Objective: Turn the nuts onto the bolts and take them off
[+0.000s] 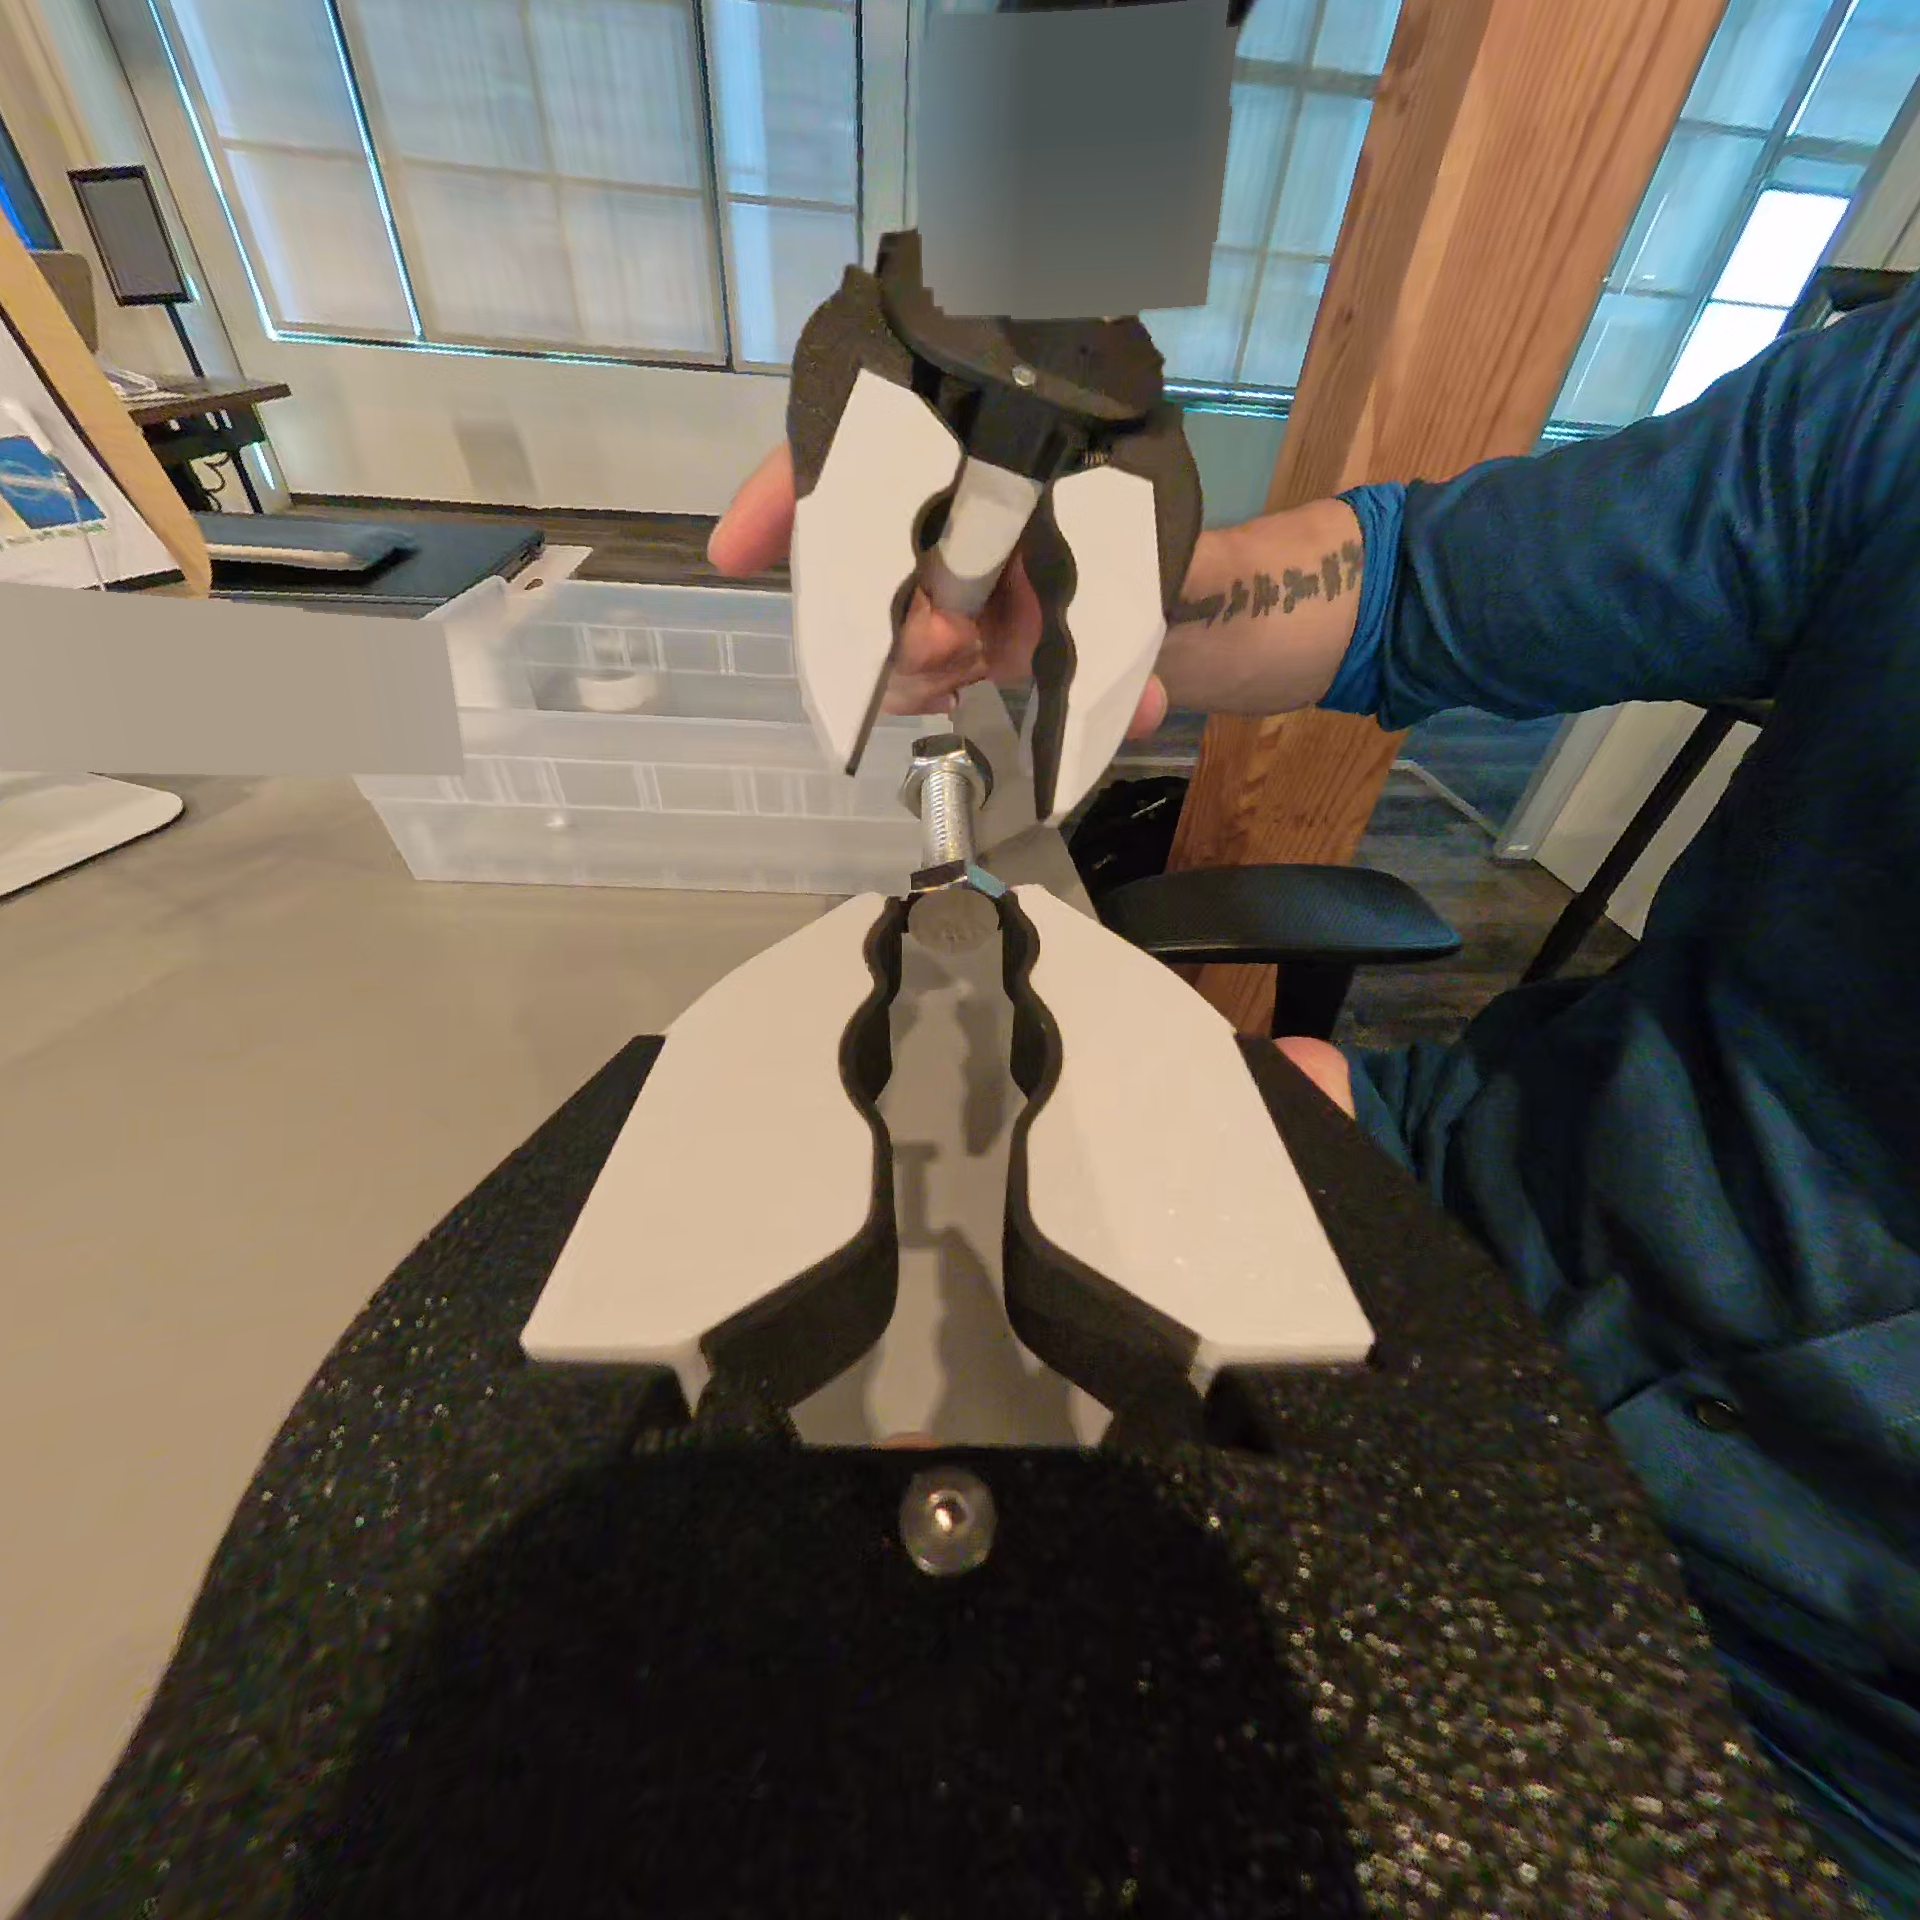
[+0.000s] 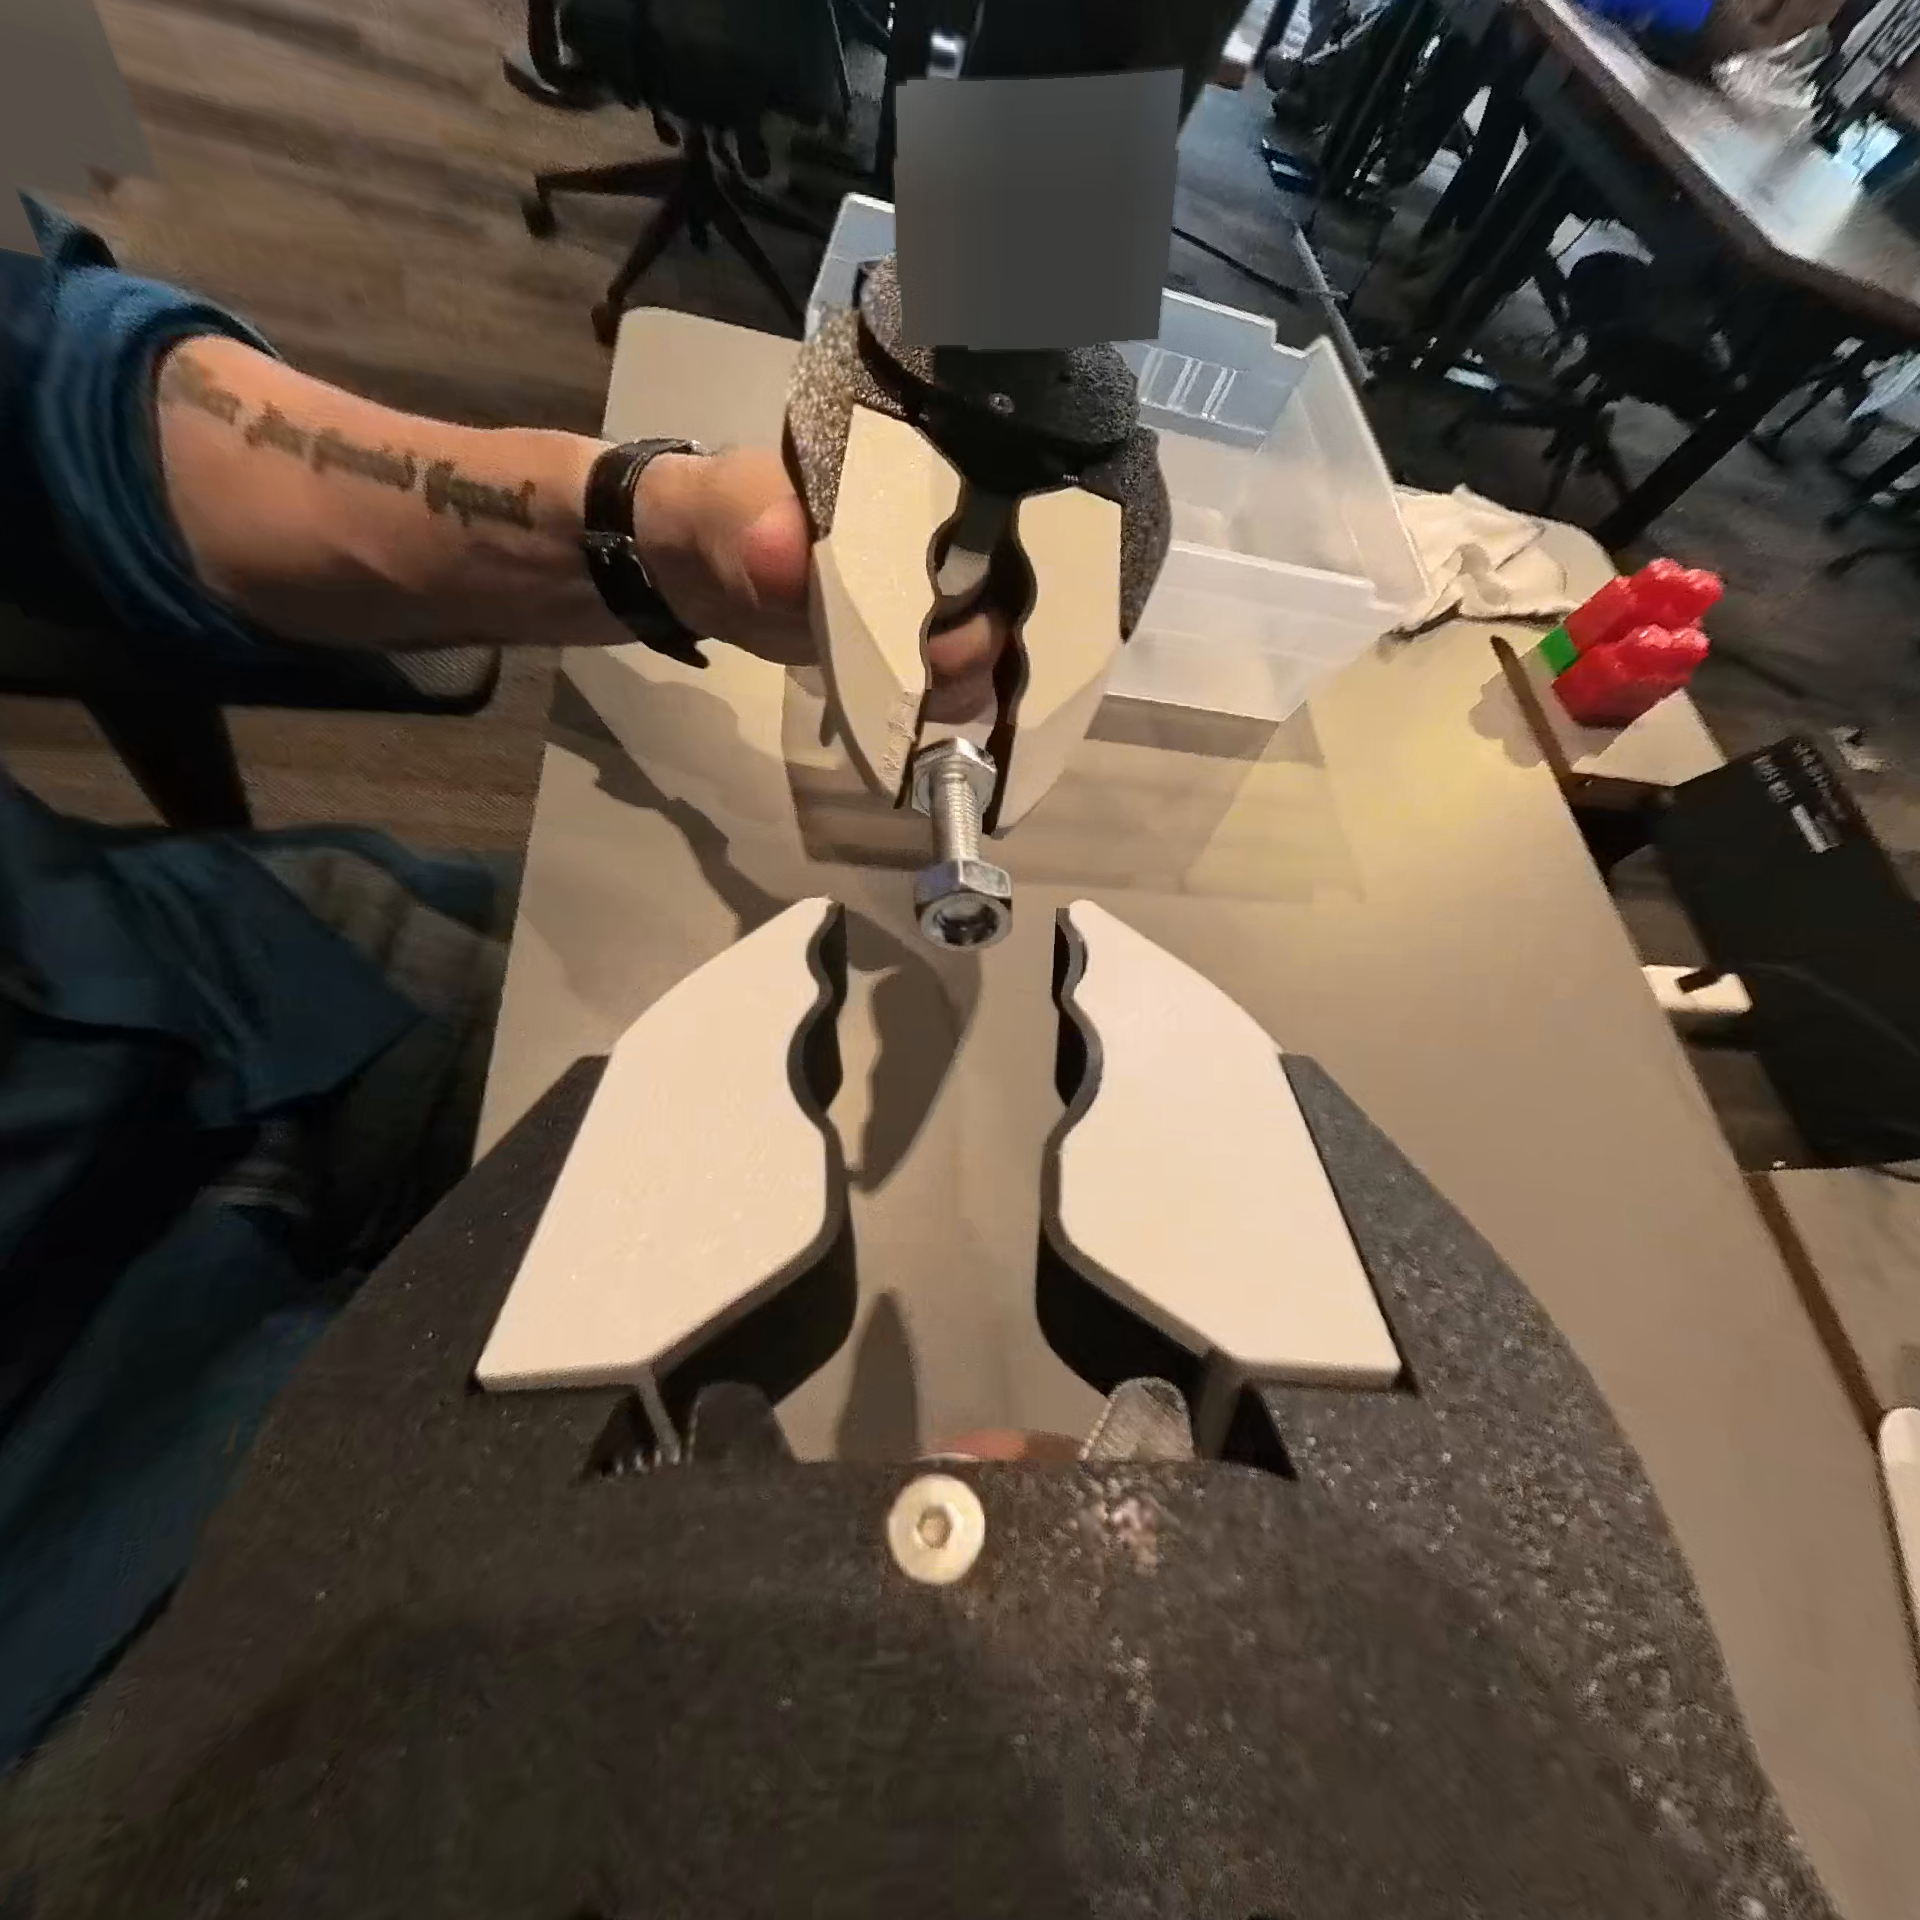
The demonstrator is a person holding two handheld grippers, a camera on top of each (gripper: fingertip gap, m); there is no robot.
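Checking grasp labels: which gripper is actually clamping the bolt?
The left gripper: its fingers close on the bolt head. The right gripper is open, its tips apart beside the nut.

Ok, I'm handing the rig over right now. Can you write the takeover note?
Left gripper: shut on the bolt head, holding the bolt in the air above the table.
Right gripper: open, fingers on either side of the nut, not gripping it.
Nut: threaded on near the bolt's free end.
Done: nut engaged on the thread.
Left: close the right gripper on the nut and turn it. These views don't show whether it is going on or coming off.
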